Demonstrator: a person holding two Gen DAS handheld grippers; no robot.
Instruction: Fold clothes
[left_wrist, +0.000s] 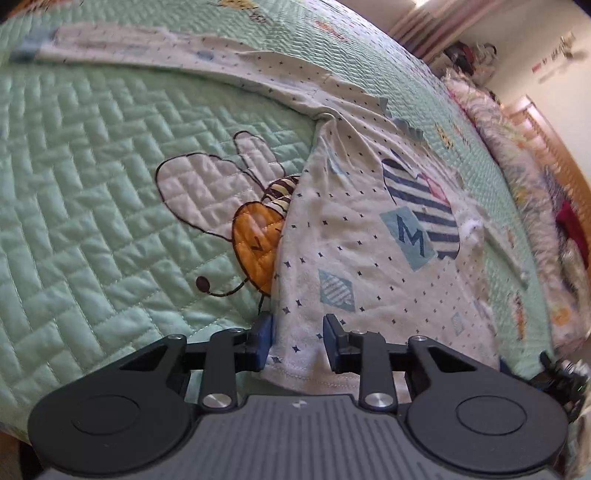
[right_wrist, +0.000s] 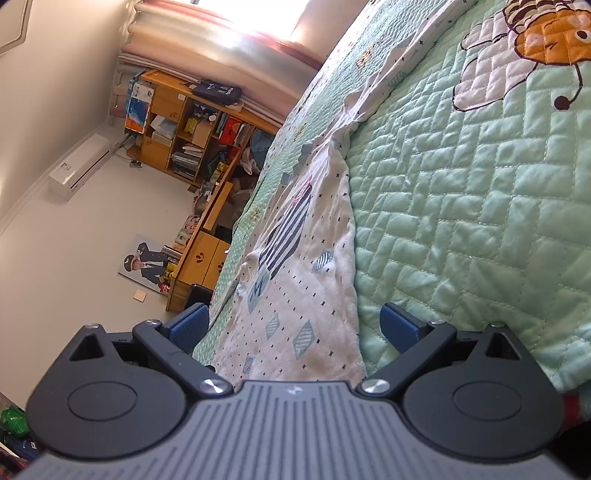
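White cotton, star-printed: the shirt (left_wrist: 354, 236) lies spread on the green quilt (left_wrist: 92, 184), its hem reaching between my fingers. My left gripper (left_wrist: 297, 341) straddles the hem corner, jaws part-open with cloth between the pads, not yet clamped. My right gripper (right_wrist: 293, 328) stands wide apart around the other end of the hem. Step in hand, as I judge it: taking hold of the hem to begin a fold; next, both must close, then lift together. Only the left view shows the sleeve (left_wrist: 147, 48) stretched far ahead; only the right shows the bookshelf (right_wrist: 184, 122) beyond the bed.
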